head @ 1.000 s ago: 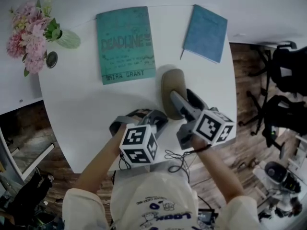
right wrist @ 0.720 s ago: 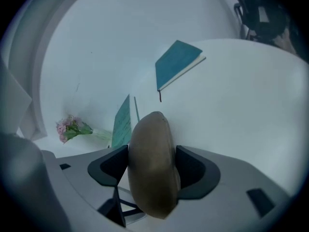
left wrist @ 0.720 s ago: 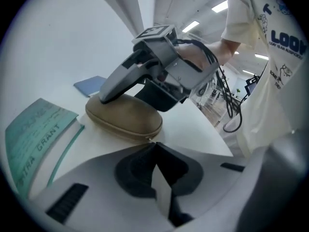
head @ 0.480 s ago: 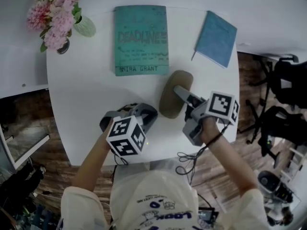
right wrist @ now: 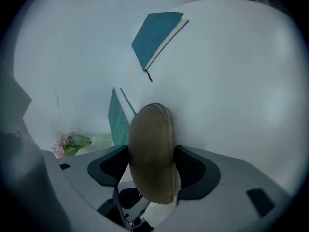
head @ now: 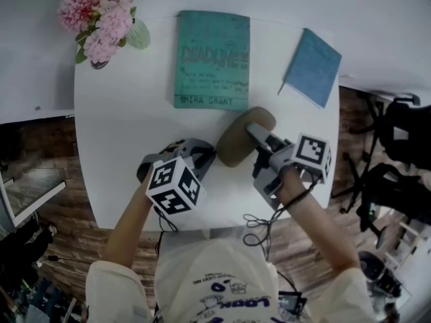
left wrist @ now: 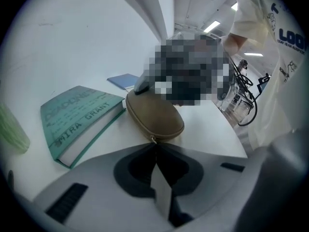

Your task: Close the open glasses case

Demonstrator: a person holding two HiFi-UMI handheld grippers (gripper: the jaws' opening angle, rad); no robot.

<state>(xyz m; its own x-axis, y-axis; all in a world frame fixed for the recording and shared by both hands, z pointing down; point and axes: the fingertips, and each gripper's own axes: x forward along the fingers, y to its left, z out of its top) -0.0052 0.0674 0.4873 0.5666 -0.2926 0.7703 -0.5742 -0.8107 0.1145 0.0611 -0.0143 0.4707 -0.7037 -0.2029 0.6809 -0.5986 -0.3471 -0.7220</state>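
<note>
A tan zip-up glasses case (head: 242,134) lies slanted on the white round table (head: 121,147), its two halves together. My right gripper (head: 254,130) is shut on the case, which fills the gap between the pads in the right gripper view (right wrist: 150,153). My left gripper (head: 207,156) is at the case's near left end with its jaws shut. In the left gripper view the case (left wrist: 154,117) lies just beyond the gripper's tips (left wrist: 155,148), and the small zip pull (left wrist: 153,140) sits pinched right at them.
A teal book (head: 212,59) and a blue notebook (head: 313,66) lie at the table's far side, and a vase of pink flowers (head: 101,19) stands at the far left. The table's near edge is just under my hands. Dark chairs (head: 404,126) stand on the right.
The case has swung from lengthwise to slanted, its near end going left. My left gripper moved left along with that end, still shut. My right gripper rolled while keeping its hold.
</note>
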